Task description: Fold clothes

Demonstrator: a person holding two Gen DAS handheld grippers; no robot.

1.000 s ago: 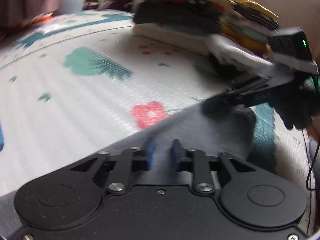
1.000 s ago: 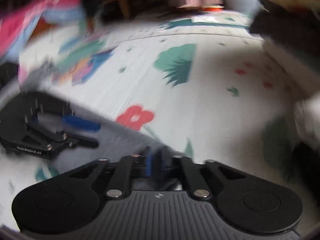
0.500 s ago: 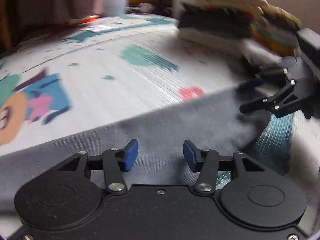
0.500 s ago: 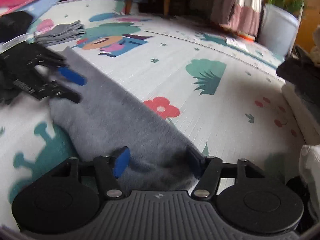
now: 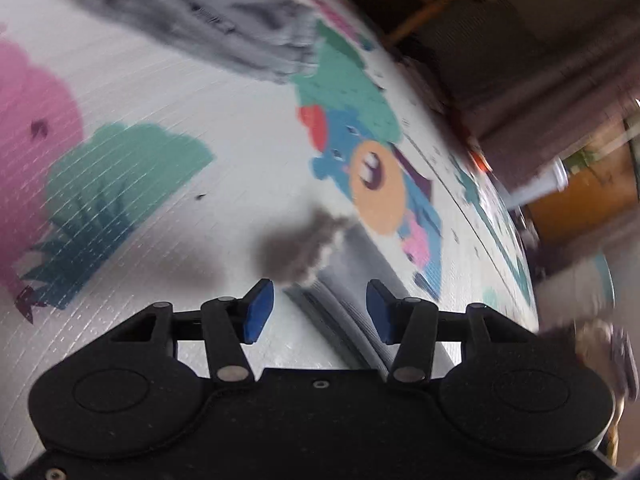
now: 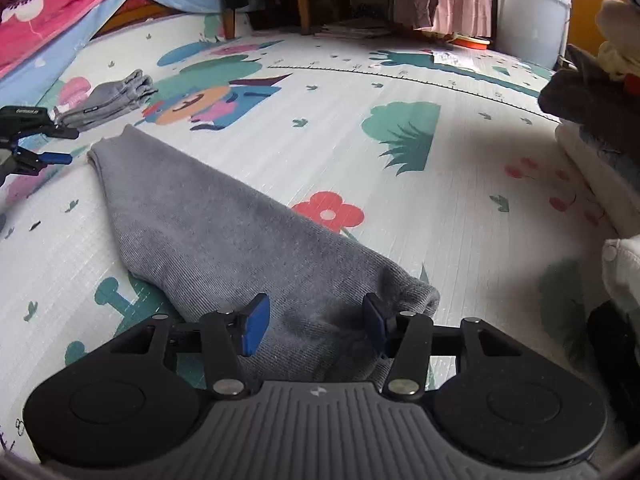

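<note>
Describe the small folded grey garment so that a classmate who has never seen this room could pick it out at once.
Start at the play mat and find the printed cartoon bear. Just left of it lies the folded garment, a compact grey bundle with stacked edges. Unlike the long grey cloth spread flat near the right gripper, it is small and thick.

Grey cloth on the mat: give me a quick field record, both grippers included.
cloth: grey cloth lying flat on the play mat, long folded strip
right gripper: open, fingers either side of the cloth's near end
left gripper: open, just beyond the cloth's far end
other grey clothes: folded pile farther back
stack: folded clothes at right edge
</note>
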